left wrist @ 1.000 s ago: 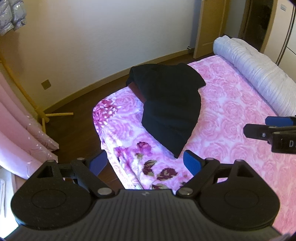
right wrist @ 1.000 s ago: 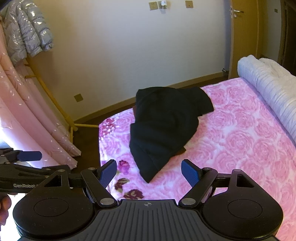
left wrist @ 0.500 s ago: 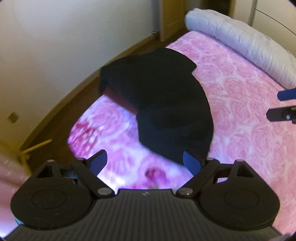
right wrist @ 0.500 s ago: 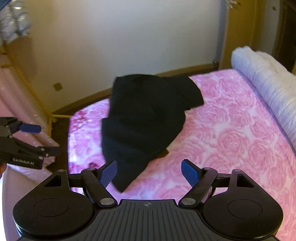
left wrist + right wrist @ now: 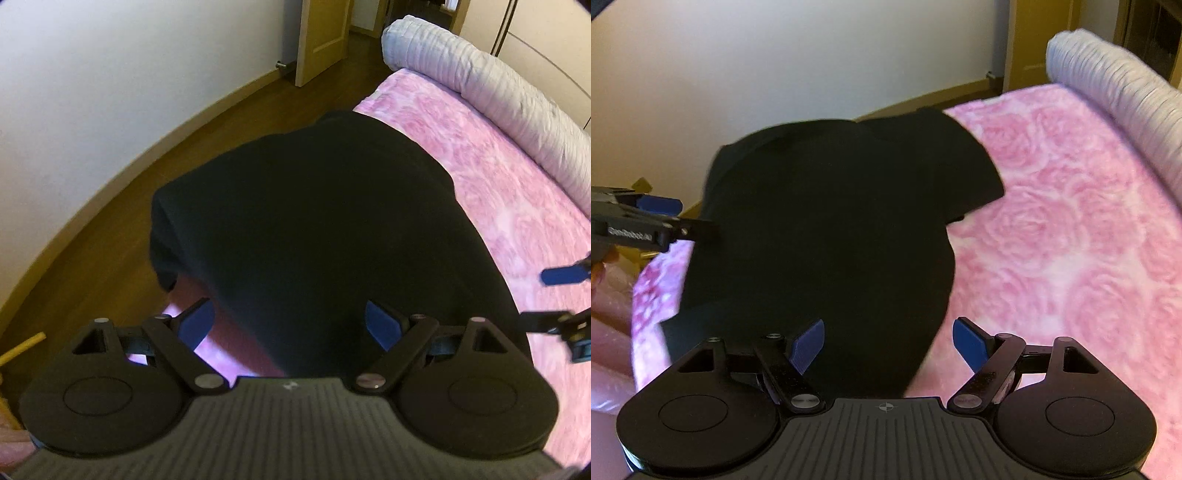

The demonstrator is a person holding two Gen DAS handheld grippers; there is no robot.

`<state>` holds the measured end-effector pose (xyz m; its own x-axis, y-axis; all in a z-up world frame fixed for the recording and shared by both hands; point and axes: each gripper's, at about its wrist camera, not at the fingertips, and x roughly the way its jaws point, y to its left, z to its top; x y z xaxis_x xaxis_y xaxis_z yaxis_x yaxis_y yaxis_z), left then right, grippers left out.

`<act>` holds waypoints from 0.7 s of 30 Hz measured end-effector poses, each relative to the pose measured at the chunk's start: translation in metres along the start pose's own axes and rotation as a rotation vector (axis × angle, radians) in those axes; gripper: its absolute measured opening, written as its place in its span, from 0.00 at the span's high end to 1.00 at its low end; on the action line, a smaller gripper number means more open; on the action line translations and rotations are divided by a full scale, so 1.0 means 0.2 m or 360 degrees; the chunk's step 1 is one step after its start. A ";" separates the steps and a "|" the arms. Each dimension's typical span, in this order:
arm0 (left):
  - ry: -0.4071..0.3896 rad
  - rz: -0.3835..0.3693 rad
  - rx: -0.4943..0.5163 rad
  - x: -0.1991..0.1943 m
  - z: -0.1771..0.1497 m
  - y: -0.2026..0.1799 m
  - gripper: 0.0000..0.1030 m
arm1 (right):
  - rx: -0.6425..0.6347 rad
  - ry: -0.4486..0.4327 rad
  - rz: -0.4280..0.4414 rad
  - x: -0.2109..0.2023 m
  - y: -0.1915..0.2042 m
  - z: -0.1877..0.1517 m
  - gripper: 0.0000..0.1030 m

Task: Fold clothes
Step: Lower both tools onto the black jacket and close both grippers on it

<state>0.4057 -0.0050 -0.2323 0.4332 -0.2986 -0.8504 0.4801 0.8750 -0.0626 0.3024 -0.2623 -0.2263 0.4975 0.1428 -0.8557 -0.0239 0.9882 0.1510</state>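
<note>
Hovering with both grippers — left gripper point(image 5: 290, 325) and right gripper point(image 5: 888, 343) — spread wide and empty, we see the black garment point(image 5: 314, 229) rumpled just ahead on the bed point(image 5: 1071, 229). It looks soft and limp — we'd pinch an edge

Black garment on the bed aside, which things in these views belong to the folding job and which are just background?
Belongs to the job:
black garment
left gripper, open
right gripper, open
pink floral bedspread, the work surface

Just lying about:
rolled white quilt
wooden door
wooden floor
</note>
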 end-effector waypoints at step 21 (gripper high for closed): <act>-0.0394 -0.0299 0.0287 -0.44 0.18 -0.21 0.91 | -0.0115 -0.0227 -0.0043 -0.54 -0.04 0.11 0.99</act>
<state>0.3741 -0.0299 -0.1358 0.4855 -0.5506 -0.6791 0.6864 0.7211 -0.0939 0.2682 -0.2871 -0.1241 0.6167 0.1118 -0.7793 -0.0687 0.9937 0.0882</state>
